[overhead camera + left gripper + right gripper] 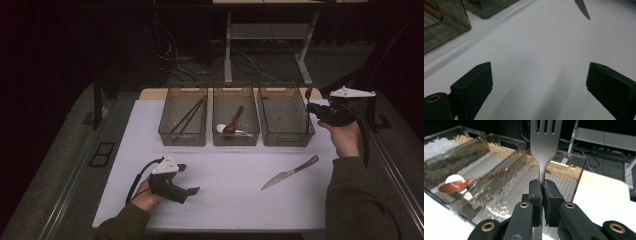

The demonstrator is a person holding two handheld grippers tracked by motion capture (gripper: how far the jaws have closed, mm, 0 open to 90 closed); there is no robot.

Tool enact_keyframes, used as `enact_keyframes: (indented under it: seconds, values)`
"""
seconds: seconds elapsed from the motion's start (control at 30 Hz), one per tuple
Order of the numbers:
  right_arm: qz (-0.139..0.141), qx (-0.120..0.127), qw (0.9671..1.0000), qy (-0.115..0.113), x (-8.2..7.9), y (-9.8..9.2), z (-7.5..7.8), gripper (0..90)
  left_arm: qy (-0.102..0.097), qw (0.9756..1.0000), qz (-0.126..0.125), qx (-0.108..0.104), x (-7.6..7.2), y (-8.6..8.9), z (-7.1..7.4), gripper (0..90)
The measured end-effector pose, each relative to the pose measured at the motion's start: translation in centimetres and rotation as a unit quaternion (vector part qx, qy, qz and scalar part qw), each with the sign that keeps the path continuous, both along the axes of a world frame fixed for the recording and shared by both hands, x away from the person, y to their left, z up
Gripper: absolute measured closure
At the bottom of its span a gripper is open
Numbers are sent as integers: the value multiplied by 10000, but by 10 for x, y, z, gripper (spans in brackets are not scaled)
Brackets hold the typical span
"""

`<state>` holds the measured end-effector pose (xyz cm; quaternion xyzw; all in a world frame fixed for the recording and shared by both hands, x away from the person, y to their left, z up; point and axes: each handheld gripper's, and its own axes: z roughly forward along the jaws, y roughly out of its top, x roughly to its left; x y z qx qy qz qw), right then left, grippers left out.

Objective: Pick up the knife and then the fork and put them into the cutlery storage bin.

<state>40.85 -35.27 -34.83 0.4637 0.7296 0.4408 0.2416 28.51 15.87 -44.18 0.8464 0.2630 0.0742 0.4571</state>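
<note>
Fork [545, 145] clamped by its neck between the shut jaws of the right tongs [542, 191], tines up, held above the right bin [286, 117] near that bin's right rim. Right bin floor bare, ribbed, with open room across its full length. Three clear bins in one row at the far edge of the worktop [225, 175], walls just beside one another: left bin [184, 116] with dark chopsticks [187, 116] lying aslant, exact count not readable; middle bin [236, 117] with one brown spoon [233, 121] and one white round piece [220, 128] beside its bowl. One knife [289, 173] flat on the worktop, aslant, blade tip toward the near edge, well apart from the bins and clear on all sides. Left tongs [192, 191] low over the near left part of the worktop, jaws spread wide, nothing between them, bare white surface ahead; knife tip visible far off in the left gripper view. Wide free strip between the bin row and the near edge. Worktop edges: narrow margin right of the right bin, broader margin left of the left bin. Two tongs, two hands, one fork, one knife, one spoon, three bins.
</note>
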Motion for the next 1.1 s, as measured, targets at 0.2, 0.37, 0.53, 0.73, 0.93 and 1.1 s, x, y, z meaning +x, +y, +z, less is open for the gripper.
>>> enact_keyframes:
  seconds: [0.2,0.37,0.53,0.73,0.93,1.1]
  values:
    - [39,-141,9996,249,5,2,-12,848,-3,10000,-17,10,0,0,0,58]
    - [79,-295,9985,445,11,6,-17,848,6,10000,-12,7,0,-1,0,58]
    - [121,-497,9962,704,22,11,-18,848,7,10000,-46,-2,-1,-1,0,58]
    - [285,-725,9912,1074,36,20,-26,848,14,10000,-66,8,-1,-2,0,58]
    - [365,-822,9876,1289,50,28,-32,847,30,10000,-92,-1,-1,-2,0,58]
    - [395,-916,9850,1407,60,35,-39,842,30,9999,-126,18,-2,-2,0,58]
